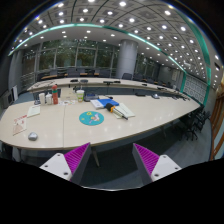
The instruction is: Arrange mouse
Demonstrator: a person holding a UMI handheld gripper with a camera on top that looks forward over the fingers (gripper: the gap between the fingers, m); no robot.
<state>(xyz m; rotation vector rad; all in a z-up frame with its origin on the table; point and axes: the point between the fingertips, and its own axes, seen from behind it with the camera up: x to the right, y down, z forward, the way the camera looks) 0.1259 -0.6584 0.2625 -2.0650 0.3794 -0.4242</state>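
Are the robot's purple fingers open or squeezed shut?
Open. The gripper has a wide gap between its two purple pads, and nothing sits between them. The table lies beyond.

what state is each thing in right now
gripper: open, holding nothing, well short of the table
table: beyond the fingers, things lying on it
round blue mat: flat on the table
papers: lying flat beyond the mat
mouse: cannot pick it out

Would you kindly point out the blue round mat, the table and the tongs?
blue round mat (91,118), gripper view, its centre.
table (150,118), gripper view, bare top beyond the open tongs.
tongs (110,160), gripper view, midway between the fingertips.
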